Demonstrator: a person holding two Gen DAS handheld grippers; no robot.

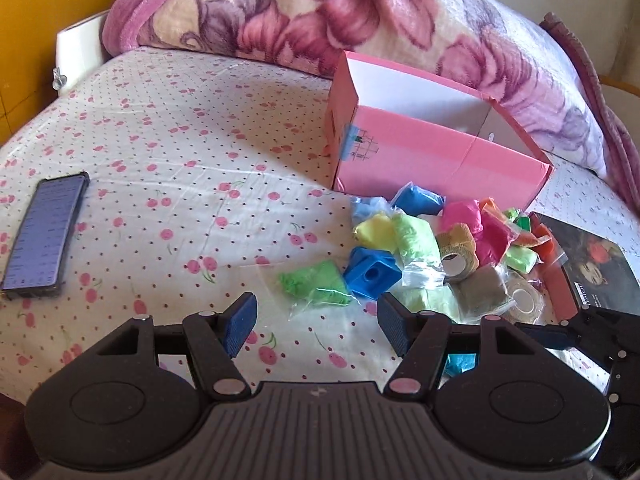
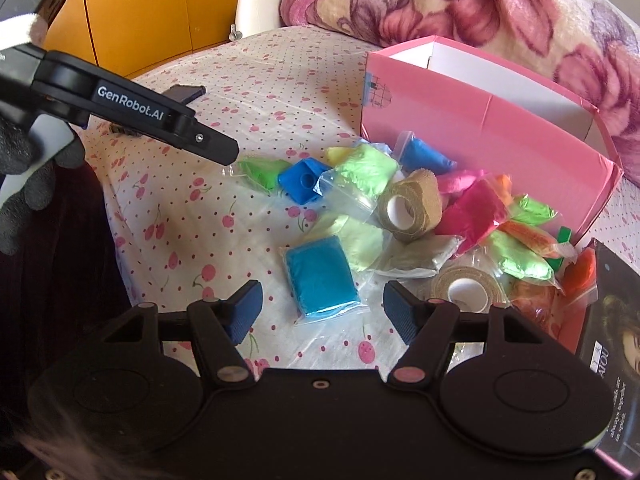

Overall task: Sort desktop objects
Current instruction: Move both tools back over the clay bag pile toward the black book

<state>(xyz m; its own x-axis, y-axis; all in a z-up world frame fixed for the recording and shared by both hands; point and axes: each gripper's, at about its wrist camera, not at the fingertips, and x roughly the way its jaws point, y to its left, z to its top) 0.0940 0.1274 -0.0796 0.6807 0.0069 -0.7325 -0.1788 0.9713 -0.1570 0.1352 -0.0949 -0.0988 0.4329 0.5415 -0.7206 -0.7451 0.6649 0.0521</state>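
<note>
A pile of small clay bags lies on the bed sheet in front of an open pink box (image 1: 436,148), also in the right wrist view (image 2: 480,120). My left gripper (image 1: 316,322) is open and empty, just short of a green clay bag (image 1: 316,284) and a blue block (image 1: 372,272). My right gripper (image 2: 322,314) is open and empty, its jaws either side of a teal clay bag (image 2: 322,280). Tan tape rolls (image 2: 412,204) (image 2: 468,290) lie among the bags. The left gripper body (image 2: 132,112) shows at upper left in the right wrist view.
A phone (image 1: 44,236) lies on the sheet at far left. A dark book (image 1: 592,268) lies right of the pile, also in the right wrist view (image 2: 612,360). A floral blanket (image 1: 360,16) is heaped behind the box. A yellow cabinet (image 2: 160,12) stands beyond the bed.
</note>
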